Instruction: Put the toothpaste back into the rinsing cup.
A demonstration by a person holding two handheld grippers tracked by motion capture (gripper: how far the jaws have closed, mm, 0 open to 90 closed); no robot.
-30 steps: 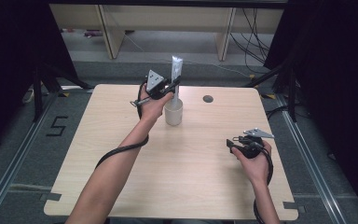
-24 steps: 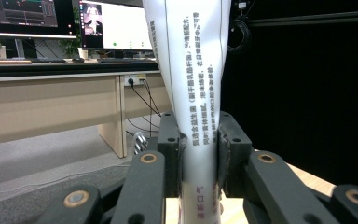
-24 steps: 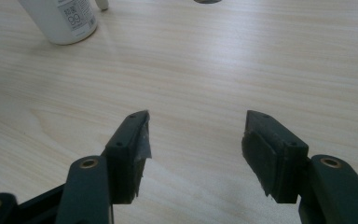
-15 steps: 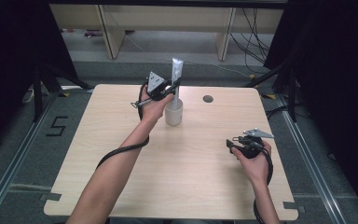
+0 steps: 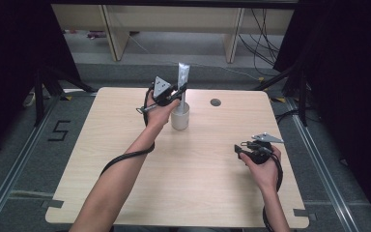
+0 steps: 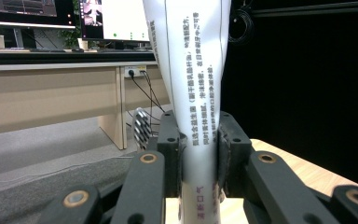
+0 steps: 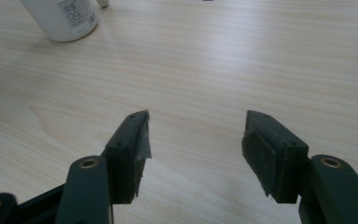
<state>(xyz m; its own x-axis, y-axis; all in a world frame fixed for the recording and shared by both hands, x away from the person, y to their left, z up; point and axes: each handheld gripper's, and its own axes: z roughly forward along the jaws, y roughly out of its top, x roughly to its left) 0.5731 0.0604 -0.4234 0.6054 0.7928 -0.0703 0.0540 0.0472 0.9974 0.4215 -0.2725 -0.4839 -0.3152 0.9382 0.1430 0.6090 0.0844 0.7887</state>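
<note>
Tube: white squeeze tube (image 5: 182,77) with dark printed lettering, standing upright with its flat crimped end on top; its lower end sits in the cup (image 5: 179,116); in the left gripper view the tube (image 6: 196,93) rises between the two jaws and widens toward the top
Cup: white, round, upright on the table (image 5: 125,193), at the far middle of it, just beside the left hand; in the right gripper view its lower part (image 7: 64,18) shows at the top left with a small label on it
Left claw: left claw (image 5: 178,93) is clamped on the tube, one jaw pressed against each side of it, above the cup's rim; the grey three-cornered plate stands on top of it
Left hand: left hand (image 5: 155,112) wraps the gripper's handle, forearm reaching far across the table, cable trailing back along the arm
Right claw: right claw (image 7: 196,135) has its jaws spread wide apart with bare wood between them; in the high view it (image 5: 241,149) is low over the right side of the table, well apart from the cup and tube
Right hand: right hand (image 5: 263,164) holds its gripper near the right edge
Table: light wood, with a small dark round hole (image 5: 215,102) near the far edge, to the right of the cup
</note>
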